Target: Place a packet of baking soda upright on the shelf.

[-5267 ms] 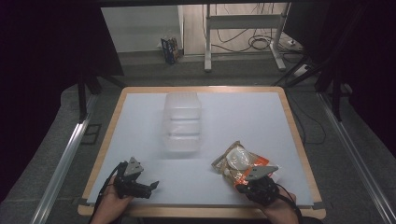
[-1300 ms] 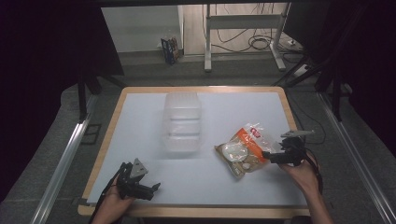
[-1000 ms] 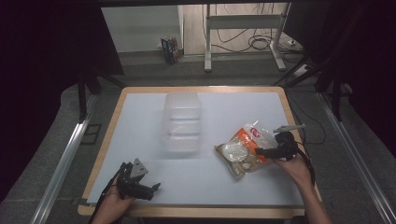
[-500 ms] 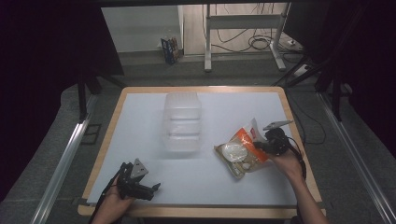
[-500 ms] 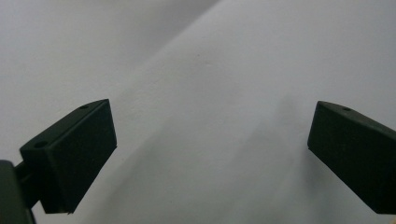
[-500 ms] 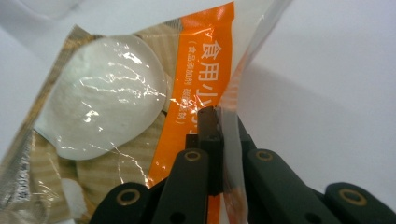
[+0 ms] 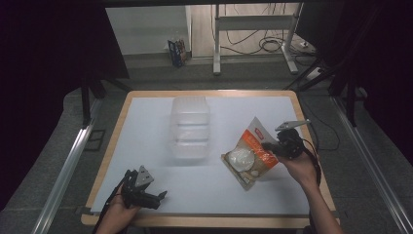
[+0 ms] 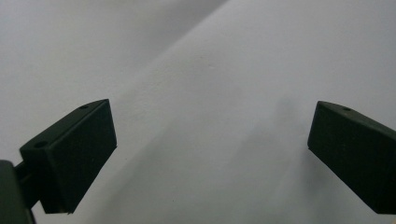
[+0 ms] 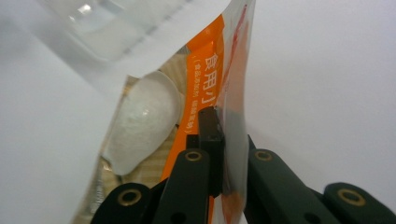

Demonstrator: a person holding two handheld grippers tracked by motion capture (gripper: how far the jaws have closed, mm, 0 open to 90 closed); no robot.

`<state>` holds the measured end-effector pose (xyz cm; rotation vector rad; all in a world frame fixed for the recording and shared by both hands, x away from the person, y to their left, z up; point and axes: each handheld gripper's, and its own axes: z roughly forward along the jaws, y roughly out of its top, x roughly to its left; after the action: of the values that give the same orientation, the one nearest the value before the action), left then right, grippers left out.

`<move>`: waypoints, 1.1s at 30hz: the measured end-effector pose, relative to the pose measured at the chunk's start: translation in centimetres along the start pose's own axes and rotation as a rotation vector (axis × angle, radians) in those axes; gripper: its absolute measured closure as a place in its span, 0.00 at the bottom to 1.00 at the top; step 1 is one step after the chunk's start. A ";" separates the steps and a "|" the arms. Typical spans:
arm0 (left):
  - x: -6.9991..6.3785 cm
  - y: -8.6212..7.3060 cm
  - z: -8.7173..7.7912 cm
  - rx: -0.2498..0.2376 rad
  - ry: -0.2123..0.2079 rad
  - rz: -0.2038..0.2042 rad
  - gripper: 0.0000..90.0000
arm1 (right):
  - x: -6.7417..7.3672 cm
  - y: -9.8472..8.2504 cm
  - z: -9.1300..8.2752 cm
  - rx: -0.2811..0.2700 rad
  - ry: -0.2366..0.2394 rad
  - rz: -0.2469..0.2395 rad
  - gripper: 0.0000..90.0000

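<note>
In the high view the right gripper point(image 7: 272, 146) has just closed its jaws on the right edge of the snack bag point(image 7: 250, 157), right of the clear container point(image 7: 190, 127). The bag's long axis runs from near-left to far-right, top corner lifted. Lift slowly — a pinch on thin film can slip.

The left gripper view shows the left gripper point(image 8: 210, 154) spread wide over bare table point(image 8: 210, 70).

The right gripper view shows the film pinched flat between the jaws, the bag point(image 9: 154, 116) standing on edge.
</note>
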<state>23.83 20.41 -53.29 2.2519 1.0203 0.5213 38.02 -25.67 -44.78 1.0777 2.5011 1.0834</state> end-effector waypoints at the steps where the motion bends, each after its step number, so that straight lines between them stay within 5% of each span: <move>1: 0.0 0.0 0.0 -0.001 0.000 -0.001 0.01 | 0.2 0.3 -0.2 -0.005 0.013 0.001 0.98; 8: -0.1 0.0 0.0 -0.002 0.004 0.004 0.01 | 1.8 2.2 -0.9 -0.037 0.065 -0.025 0.98; 18: 0.0 0.0 0.0 -0.005 0.006 0.001 0.01 | 4.1 5.0 -1.3 -0.035 0.050 -0.105 0.99; 26: 0.0 0.0 0.0 -0.005 0.005 0.002 0.01 | 4.1 6.7 -1.2 -0.042 -0.014 -0.127 0.99; 33: 0.0 0.0 0.0 -0.001 0.005 0.006 0.01 | 3.4 8.2 -1.3 -0.067 -0.016 -0.115 0.99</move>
<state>23.78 20.39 -53.28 2.2549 1.0156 0.5305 39.49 -20.19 -37.80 0.9089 2.4619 1.1128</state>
